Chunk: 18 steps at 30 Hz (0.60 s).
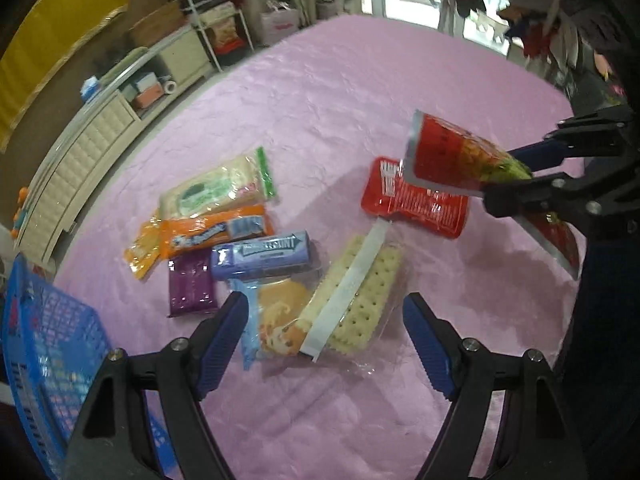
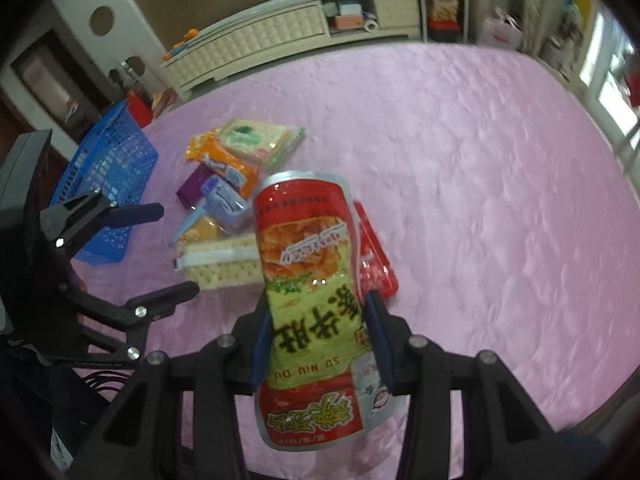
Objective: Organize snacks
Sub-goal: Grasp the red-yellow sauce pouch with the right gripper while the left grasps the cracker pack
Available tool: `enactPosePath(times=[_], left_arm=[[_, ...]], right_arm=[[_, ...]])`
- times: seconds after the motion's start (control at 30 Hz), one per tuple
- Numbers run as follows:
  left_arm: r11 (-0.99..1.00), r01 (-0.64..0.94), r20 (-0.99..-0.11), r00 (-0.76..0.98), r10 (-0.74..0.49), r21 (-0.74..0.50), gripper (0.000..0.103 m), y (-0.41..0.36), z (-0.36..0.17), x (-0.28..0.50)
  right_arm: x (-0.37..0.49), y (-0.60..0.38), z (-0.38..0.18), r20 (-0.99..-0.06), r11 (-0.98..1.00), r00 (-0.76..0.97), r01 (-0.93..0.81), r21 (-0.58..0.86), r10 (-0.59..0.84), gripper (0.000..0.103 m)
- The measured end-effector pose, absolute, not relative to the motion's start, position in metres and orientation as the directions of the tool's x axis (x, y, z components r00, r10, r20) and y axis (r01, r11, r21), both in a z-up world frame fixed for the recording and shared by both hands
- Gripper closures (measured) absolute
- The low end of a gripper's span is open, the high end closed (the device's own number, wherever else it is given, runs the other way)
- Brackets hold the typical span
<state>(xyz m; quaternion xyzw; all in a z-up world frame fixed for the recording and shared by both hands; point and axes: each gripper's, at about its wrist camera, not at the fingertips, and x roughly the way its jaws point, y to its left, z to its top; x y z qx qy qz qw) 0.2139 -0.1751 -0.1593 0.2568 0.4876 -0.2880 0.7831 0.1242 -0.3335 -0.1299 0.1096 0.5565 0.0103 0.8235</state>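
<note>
Right gripper point(image 2: 320, 344) clenched on red-green snack pouch point(image 2: 308, 280), lifted mid-frame. Left gripper point(image 1: 324, 344) released over cracker pack point(image 1: 360, 300). Carry pouch level to blue basket point(image 2: 108, 176) (upper left); avoid snagging the left gripper.

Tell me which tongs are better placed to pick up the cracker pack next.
Left. The left tongs hang open right above the cracker pack, while the right tongs already hold a red snack bag.

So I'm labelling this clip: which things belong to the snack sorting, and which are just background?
Job:
- red-and-green snack pouch, clamped in right gripper
- red packet
- cracker pack
- purple box
- blue basket
- left gripper, open

Background:
- cream cabinet
- wire shelf
</note>
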Motion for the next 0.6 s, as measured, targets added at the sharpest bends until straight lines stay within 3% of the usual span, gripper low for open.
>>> enactPosePath(times=[0.4, 0.6], left_arm=[[0.586, 0.801, -0.950, 0.265, -0.165, 0.122, 0.025, -0.200, -0.189, 0.232], [0.563, 0.810, -0.949, 0.285, -0.133, 0.164, 0.046, -0.207, -0.191, 0.231]], right_arm=[[0.113, -0.347, -0.156, -0.905, 0.943, 0.390, 0.202, 0.266, 0.172, 0.055], [0.111, -0.350, -0.160, -0.893, 0.930, 0.403, 0.207, 0.303, 0.202, 0.055]])
